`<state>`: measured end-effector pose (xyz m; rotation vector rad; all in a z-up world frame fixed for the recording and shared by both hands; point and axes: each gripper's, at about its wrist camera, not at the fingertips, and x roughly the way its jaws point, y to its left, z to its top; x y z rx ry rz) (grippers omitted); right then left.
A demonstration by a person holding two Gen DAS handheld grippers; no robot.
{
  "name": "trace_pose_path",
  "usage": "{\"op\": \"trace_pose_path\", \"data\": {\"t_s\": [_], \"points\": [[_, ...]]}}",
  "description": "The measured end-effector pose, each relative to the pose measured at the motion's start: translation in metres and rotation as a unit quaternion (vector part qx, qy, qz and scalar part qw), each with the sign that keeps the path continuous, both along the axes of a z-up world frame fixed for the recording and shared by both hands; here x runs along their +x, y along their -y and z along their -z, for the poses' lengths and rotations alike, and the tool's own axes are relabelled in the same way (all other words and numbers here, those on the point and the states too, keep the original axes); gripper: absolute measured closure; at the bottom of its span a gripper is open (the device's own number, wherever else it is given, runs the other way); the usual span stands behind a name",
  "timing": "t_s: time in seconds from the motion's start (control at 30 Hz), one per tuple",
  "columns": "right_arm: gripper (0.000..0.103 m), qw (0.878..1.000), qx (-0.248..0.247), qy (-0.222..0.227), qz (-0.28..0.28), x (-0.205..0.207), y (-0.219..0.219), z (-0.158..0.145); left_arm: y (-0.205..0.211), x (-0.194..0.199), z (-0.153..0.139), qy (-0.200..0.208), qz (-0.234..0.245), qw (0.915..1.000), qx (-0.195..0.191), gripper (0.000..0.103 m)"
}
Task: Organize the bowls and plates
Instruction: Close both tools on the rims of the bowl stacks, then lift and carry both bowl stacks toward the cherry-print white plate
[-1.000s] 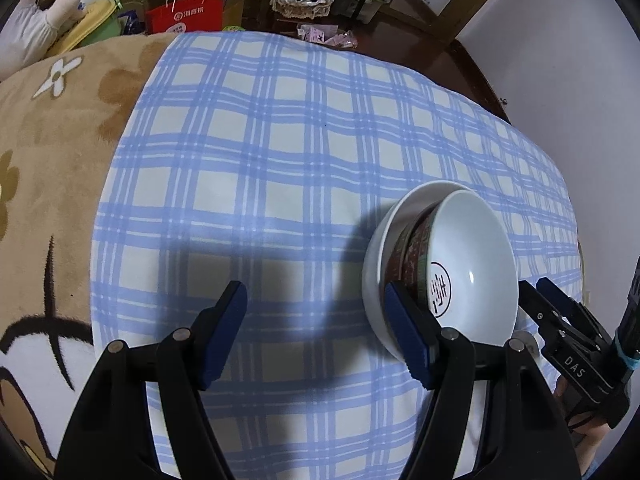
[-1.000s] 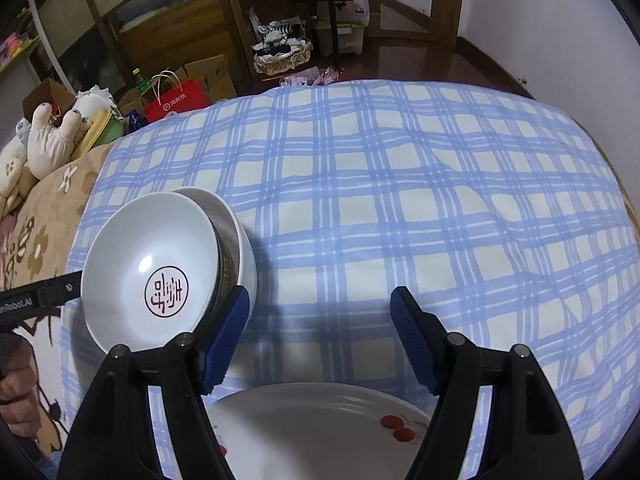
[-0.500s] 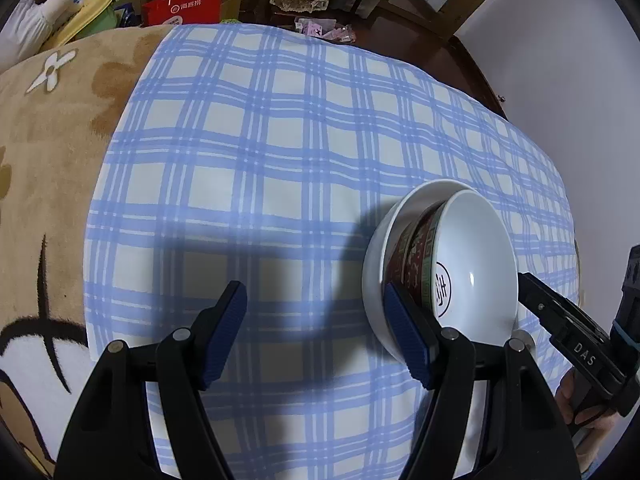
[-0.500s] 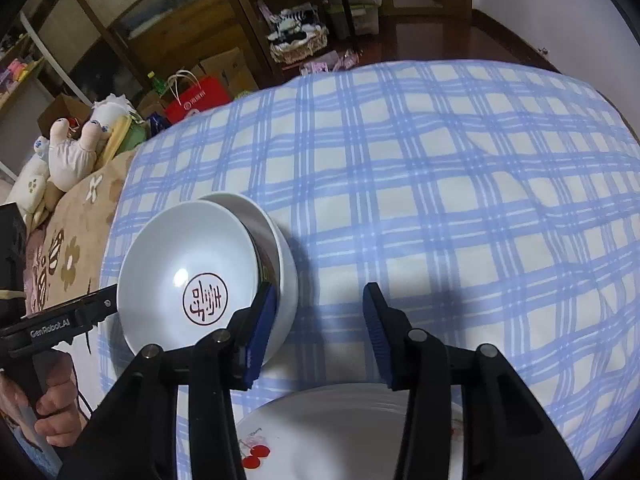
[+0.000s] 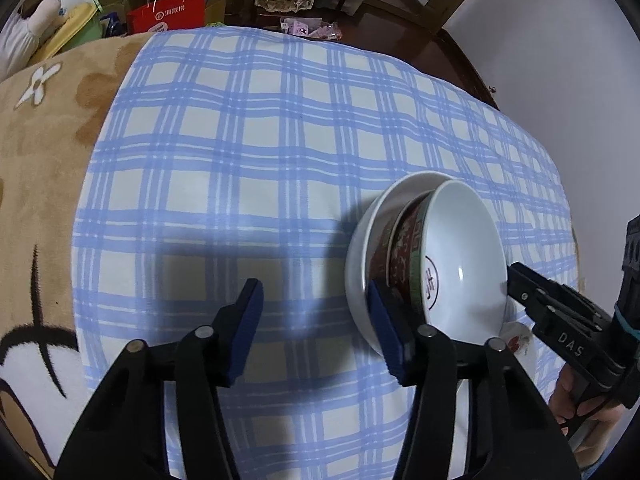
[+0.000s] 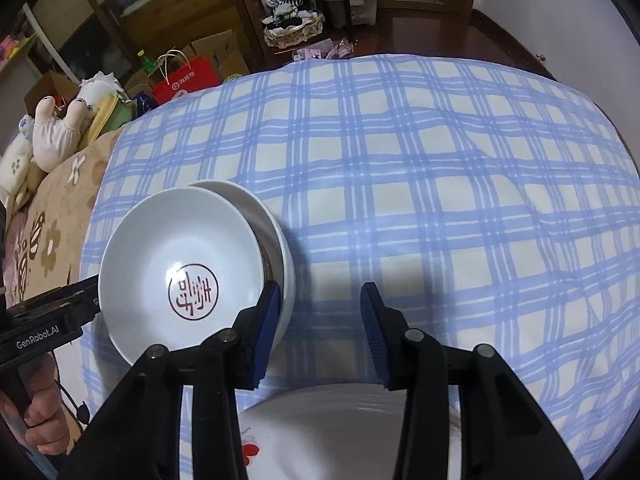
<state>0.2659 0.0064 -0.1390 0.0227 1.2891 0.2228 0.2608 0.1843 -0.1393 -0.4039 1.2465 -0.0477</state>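
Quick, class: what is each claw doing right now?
Left claw: open, just narrowed, nothing between its fingers; the stacked bowls sit beside it.
Right claw: open, just narrowed, nothing between its fingers.

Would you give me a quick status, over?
Left hand-held gripper, right hand-held gripper: jaws just closing, nothing between them. Stamped bowl leans inside white bowl. Nothing in the way.

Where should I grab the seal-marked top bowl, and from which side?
Probably pinch the near-side rim of the seal-marked bowl, coming down from above: it leans tilted inside the plain bowl, so that edge overhangs free while its far rim sits tucked in.
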Motion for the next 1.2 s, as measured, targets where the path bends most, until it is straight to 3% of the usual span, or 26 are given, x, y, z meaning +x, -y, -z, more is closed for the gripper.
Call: {"op": "trace_pose_path", "data": {"t_s": [0.1,0.17,0.27,0.4,0.57,0.73,1.2], "points": [[0.059,1.000,0.010,-0.013,0.006,0.002,0.003,0.002,0.002,0.001,0.005,0.003,0.007,0.9997,-0.022,0.069],[0.059,1.000,0.012,-0.017,0.008,0.003,0.003,0.002,0.007,0.001,0.003,0.012,0.021,0.9996,-0.015,0.079],[0.067,1.000,0.014,-0.020,0.007,0.003,0.000,0.001,0.016,0.001,-0.001,0.019,0.030,0.9993,-0.005,0.090],[0.081,1.000,0.017,-0.025,0.004,0.004,-0.005,0.001,0.021,0.002,-0.001,0.024,0.040,0.9989,0.007,0.090],[0.083,1.000,-0.001,-0.024,0.000,0.003,-0.012,0.000,0.016,0.002,0.002,0.016,0.027,0.9995,-0.009,0.090],[0.095,0.999,0.008,-0.029,0.012,0.004,-0.015,0.002,0.021,0.003,0.002,0.009,0.021,0.9997,0.004,0.090],[0.095,0.999,0.015,-0.043,0.014,0.008,-0.016,0.005,0.026,0.007,0.009,-0.002,0.019,0.9997,0.015,0.091]]}}
